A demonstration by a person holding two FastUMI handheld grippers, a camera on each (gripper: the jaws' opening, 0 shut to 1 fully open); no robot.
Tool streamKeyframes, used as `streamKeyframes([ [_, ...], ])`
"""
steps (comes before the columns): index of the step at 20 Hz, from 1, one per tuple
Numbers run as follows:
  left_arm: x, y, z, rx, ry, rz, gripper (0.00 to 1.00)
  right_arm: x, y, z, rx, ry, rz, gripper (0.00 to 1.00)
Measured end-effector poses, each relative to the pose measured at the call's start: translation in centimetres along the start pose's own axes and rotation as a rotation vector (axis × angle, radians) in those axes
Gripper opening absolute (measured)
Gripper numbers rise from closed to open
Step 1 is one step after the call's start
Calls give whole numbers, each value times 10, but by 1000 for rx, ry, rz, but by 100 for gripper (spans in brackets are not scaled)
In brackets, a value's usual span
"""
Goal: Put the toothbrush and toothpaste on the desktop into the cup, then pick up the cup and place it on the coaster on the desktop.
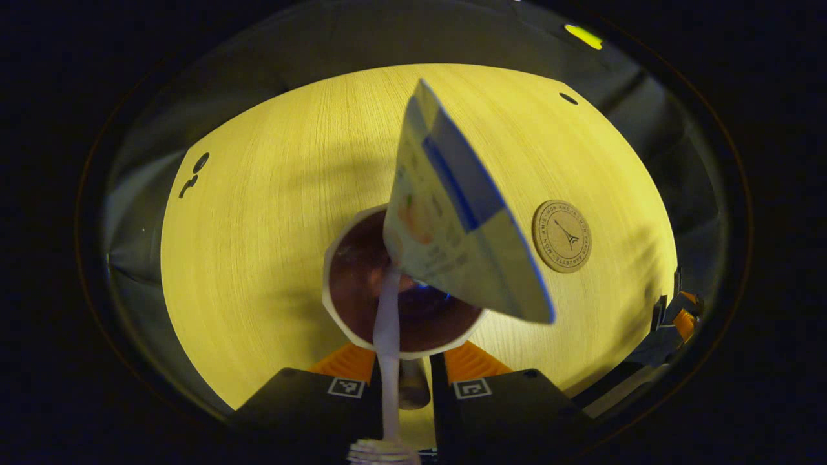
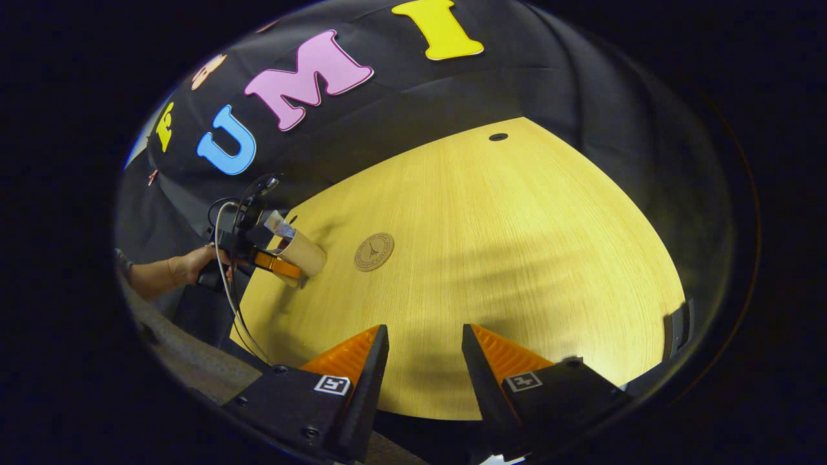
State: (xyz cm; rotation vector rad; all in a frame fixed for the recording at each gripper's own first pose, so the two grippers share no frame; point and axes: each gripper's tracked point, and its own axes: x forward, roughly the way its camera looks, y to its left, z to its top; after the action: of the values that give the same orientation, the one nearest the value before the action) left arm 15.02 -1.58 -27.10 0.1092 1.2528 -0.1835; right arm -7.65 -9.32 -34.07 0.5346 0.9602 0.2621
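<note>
A pale wood-grain desktop (image 2: 517, 258) with a small dark hole (image 2: 498, 137) near its far edge.

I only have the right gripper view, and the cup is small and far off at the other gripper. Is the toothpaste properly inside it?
Observer: Yes. In the left gripper view the toothpaste stands slanted with its lower end inside the cup.
Operator: And the toothbrush? I see none from here.
Observer: The toothbrush is in the cup too. Its handle rises out over the rim and passes between the fingers of the left gripper.
</note>
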Motion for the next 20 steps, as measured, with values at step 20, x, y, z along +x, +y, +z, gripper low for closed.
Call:
streamKeyframes([
  [20,-41,-66,33,128,-120,-90,31,-14,-18,-5,39,-21,-30,71],
])
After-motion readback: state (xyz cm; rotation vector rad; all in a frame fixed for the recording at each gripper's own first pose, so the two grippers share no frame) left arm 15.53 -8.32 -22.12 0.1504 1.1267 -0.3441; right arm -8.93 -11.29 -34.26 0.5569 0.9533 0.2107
